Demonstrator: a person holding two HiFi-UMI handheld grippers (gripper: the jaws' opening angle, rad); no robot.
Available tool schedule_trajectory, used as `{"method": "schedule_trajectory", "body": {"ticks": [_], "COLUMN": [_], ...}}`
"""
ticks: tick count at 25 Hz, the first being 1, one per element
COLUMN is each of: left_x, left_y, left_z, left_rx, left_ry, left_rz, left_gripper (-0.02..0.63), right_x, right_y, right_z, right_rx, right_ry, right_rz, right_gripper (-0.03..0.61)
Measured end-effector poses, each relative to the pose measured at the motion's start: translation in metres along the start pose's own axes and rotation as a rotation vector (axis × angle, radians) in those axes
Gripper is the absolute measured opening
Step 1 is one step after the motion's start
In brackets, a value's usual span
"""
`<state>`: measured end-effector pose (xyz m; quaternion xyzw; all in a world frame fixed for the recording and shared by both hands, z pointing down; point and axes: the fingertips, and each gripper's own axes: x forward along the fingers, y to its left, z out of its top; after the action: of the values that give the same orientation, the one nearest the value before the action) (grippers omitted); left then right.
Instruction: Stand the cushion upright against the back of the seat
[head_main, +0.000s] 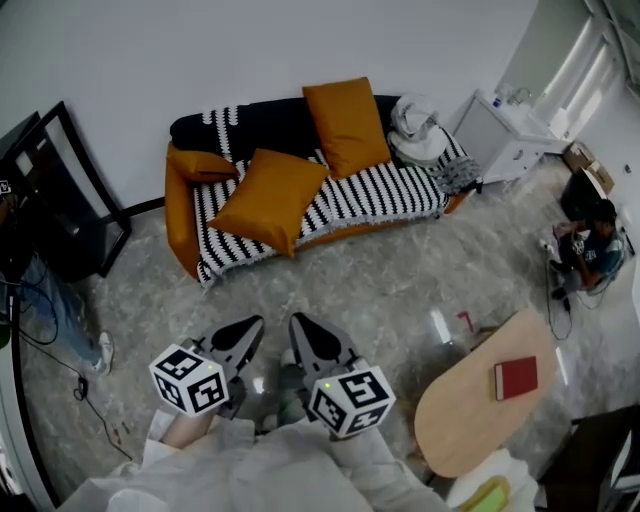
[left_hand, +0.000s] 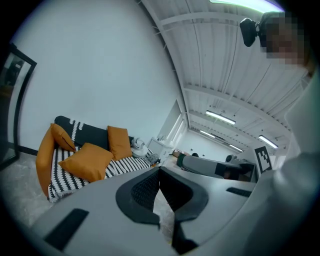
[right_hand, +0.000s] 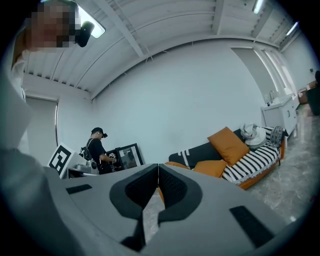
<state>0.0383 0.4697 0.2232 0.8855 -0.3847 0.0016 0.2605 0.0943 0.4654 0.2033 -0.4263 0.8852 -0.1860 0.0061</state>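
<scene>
A large orange cushion (head_main: 270, 200) lies tilted on the seat of the black-and-white striped sofa (head_main: 380, 190), its lower corner near the front edge. It also shows in the left gripper view as the cushion (left_hand: 87, 161) and in the right gripper view as the cushion (right_hand: 210, 167). A second orange cushion (head_main: 347, 125) stands upright against the sofa back. A smaller one (head_main: 200, 163) rests by the left arm. My left gripper (head_main: 255, 322) and right gripper (head_main: 297, 320) hang side by side over the floor, well short of the sofa. Both are shut and hold nothing.
An oval wooden table (head_main: 470, 410) with a red book (head_main: 516, 378) stands at the right. A white cabinet (head_main: 505, 135) sits beside the sofa, and a bundle of white cloth (head_main: 415, 125) lies on its right end. A person (head_main: 590, 250) sits on the floor. A black frame (head_main: 60, 200) leans at the left.
</scene>
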Motion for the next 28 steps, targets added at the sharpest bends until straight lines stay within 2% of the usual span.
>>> {"method": "schedule_trajectory", "body": {"ticks": [18, 28], "left_x": [0.152, 0.199], "left_y": [0.094, 0.125], "left_z": [0.105, 0.125], "left_rx": [0.015, -0.008], "left_ry": [-0.035, -0.034], "left_rz": [0.042, 0.064], "left_gripper": [0.008, 0.008], "right_x": [0.143, 0.194], "right_y": [-0.131, -0.169], "right_z": [0.084, 0.094], "right_rx": [-0.042, -0.047], "right_ry": [0.022, 0.079], "right_rz": [0.031, 0.070], "right_gripper": [0.012, 0.012]}}
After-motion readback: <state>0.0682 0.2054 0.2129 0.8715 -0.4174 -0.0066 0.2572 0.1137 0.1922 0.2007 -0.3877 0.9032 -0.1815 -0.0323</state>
